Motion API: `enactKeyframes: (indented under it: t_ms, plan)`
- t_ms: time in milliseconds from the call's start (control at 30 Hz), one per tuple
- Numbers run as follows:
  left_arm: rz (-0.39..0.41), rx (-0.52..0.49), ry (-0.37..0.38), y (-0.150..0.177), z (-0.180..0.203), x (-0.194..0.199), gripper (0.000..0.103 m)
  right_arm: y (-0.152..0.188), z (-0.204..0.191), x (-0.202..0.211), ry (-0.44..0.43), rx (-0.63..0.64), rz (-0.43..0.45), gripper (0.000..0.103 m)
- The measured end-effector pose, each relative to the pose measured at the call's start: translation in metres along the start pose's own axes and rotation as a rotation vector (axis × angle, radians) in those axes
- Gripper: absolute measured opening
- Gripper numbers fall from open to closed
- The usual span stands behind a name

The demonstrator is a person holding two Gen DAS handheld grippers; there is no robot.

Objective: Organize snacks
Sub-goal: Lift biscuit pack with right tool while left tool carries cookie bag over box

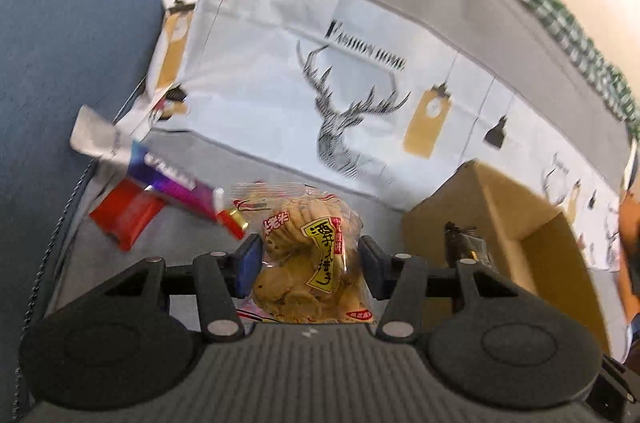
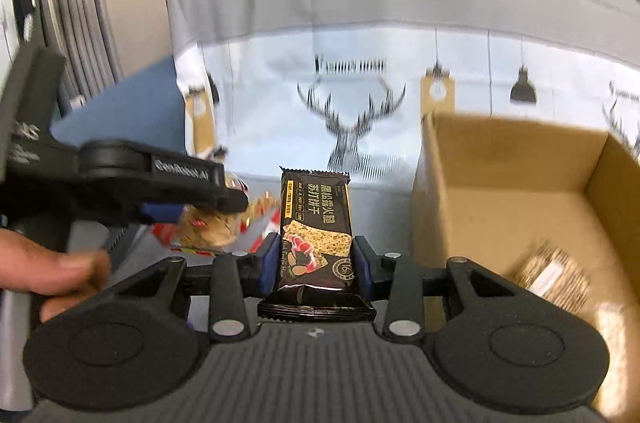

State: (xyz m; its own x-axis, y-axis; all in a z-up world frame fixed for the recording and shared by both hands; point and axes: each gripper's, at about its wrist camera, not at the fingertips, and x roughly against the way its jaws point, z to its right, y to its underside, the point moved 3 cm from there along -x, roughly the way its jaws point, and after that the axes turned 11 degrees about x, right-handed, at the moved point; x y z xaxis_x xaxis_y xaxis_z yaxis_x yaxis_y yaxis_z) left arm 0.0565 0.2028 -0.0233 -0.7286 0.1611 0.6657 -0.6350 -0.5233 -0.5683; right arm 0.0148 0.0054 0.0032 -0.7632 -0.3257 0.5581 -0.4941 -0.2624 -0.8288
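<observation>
A clear bag of biscuits was clamped between the blue pads of the left gripper, its jaws partly closed around it. A dark cracker packet was pinched upright in the narrower jaws of the right gripper. Just left of the biscuits, a red packet and a purple-and-silver wrapper were seen on the grey surface. To the right, an open cardboard box was seen with a blurred packet inside. Behind everything, a deer-printed cloth was draped.
</observation>
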Motion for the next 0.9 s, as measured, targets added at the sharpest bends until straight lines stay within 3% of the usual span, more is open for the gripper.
enactKeyframes:
  t_ms: [167, 467, 700, 900]
  plan:
    - [0.036, 0.000, 0.049, -0.001, 0.017, 0.004, 0.057, -0.008, 0.014, 0.021, 0.017, -0.006, 0.079, 0.040]
    - [0.114, -0.087, 0.128, 0.013, 0.064, 0.007, 0.057, -0.013, 0.070, 0.043, 0.091, -0.070, 0.173, 0.040]
    - [0.179, -0.189, 0.242, 0.034, 0.112, 0.016, 0.057, -0.008, 0.121, 0.058, 0.188, -0.116, 0.227, 0.040]
    - [0.182, -0.255, 0.362, 0.058, 0.147, 0.022, 0.057, -0.002, 0.164, 0.067, 0.278, -0.160, 0.233, 0.040]
